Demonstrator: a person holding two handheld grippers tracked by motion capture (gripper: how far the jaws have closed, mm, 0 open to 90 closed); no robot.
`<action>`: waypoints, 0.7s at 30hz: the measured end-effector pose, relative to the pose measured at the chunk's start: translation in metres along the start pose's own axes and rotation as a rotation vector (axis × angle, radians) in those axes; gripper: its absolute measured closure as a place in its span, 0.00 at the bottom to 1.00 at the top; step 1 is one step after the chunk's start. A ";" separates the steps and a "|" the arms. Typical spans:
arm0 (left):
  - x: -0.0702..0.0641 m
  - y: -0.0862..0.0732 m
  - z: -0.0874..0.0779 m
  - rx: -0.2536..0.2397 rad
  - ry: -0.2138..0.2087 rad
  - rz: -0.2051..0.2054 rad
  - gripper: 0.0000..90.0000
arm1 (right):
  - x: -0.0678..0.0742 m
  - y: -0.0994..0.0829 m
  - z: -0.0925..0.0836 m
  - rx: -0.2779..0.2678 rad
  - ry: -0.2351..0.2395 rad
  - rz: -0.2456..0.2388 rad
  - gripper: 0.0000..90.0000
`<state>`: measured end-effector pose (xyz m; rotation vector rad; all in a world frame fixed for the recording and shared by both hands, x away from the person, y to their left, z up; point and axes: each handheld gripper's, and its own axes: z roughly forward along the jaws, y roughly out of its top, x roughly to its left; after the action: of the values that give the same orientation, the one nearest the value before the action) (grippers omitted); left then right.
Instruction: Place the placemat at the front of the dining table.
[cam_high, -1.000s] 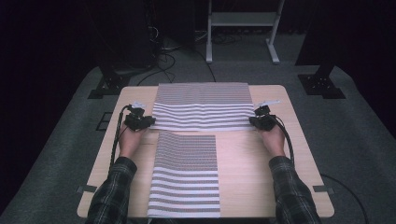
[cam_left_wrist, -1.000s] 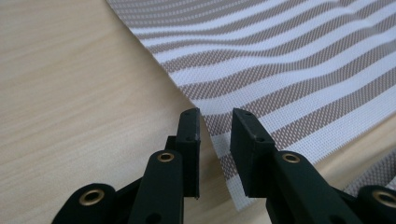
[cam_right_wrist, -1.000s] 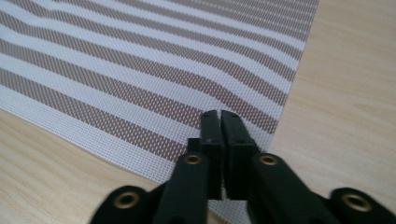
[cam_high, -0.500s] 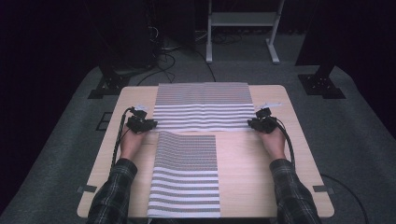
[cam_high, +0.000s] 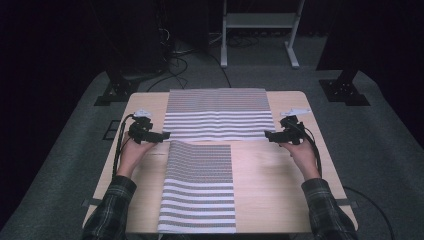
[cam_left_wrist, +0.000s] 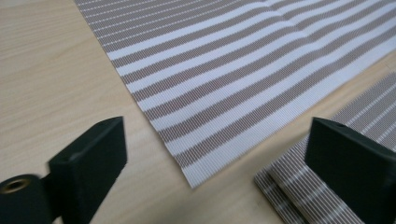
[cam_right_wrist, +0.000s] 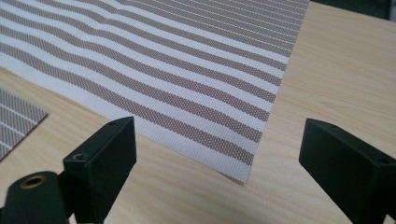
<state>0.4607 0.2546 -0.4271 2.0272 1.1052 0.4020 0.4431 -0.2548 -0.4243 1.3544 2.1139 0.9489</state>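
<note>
Left jaws: standing spread and empty; the left gripper (cam_left_wrist: 215, 158) is hovering low, framing the near left corner of the far striped placemat (cam_left_wrist: 243, 79), which is lying flat just ahead between the jaws.
Right jaws: also standing wide apart, gripping nothing; the right gripper (cam_right_wrist: 217, 161) is facing the same mat's near right corner (cam_right_wrist: 187, 93).
Beside the jaws: a second, folded placemat (cam_high: 200, 187) is lying lengthwise just inboard of the left jaws, its edge nearly meeting the far mat.
Beneath: both mats are resting on the wooden desk (cam_high: 280, 180).
Step in hand, as I judge it: both corners are about to be pinched together.
Doing it well: slide one jaw under each corner, close evenly, lift both sides level, and avoid catching the folded mat.
</note>
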 end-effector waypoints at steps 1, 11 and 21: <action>-0.001 -0.001 -0.004 -0.005 -0.002 0.004 0.00 | 0.002 -0.002 -0.004 0.006 -0.007 -0.014 0.04; -0.025 -0.021 -0.039 -0.027 0.006 0.044 0.00 | 0.010 -0.028 -0.033 -0.033 0.041 -0.039 0.01; -0.049 -0.047 -0.062 -0.045 -0.010 0.059 0.00 | 0.018 -0.058 -0.061 -0.048 0.075 -0.049 0.00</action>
<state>0.3696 0.2591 -0.4181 2.0234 1.0236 0.4427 0.3594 -0.2732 -0.4277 1.2557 2.1553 1.0384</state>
